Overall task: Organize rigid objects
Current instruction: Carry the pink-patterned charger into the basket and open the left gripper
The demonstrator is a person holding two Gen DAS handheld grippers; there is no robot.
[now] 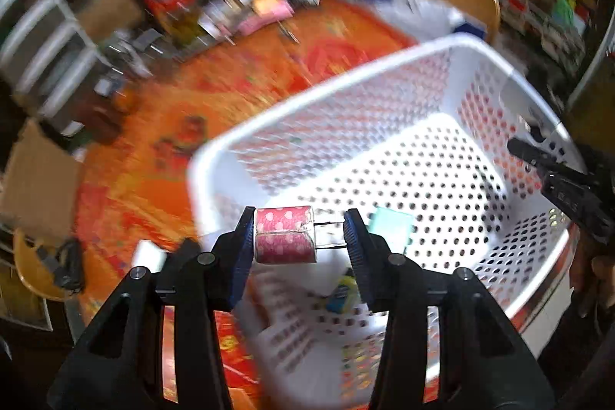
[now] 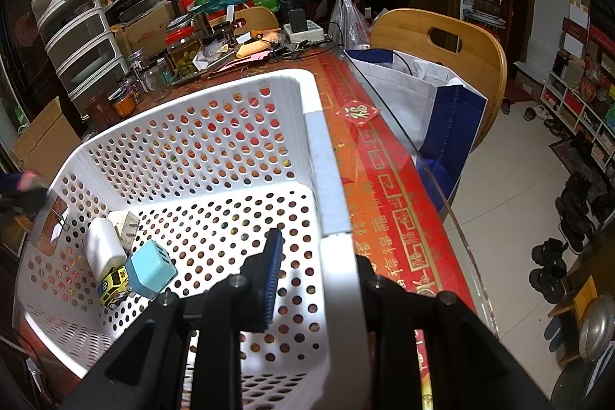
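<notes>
Basket point(image 2: 338, 256), four items, one binder clip point(image 1: 285, 235)

basket point(image 2: 330, 179) on the surface point(image 2: 388, 179), charger point(image 2: 150, 269), toy car point(image 2: 113, 285) and plug adapter point(image 2: 103, 248) in its corner, chair point(image 2: 442, 45) behind the surface, drawer unit point(image 2: 77, 37) far left
</notes>
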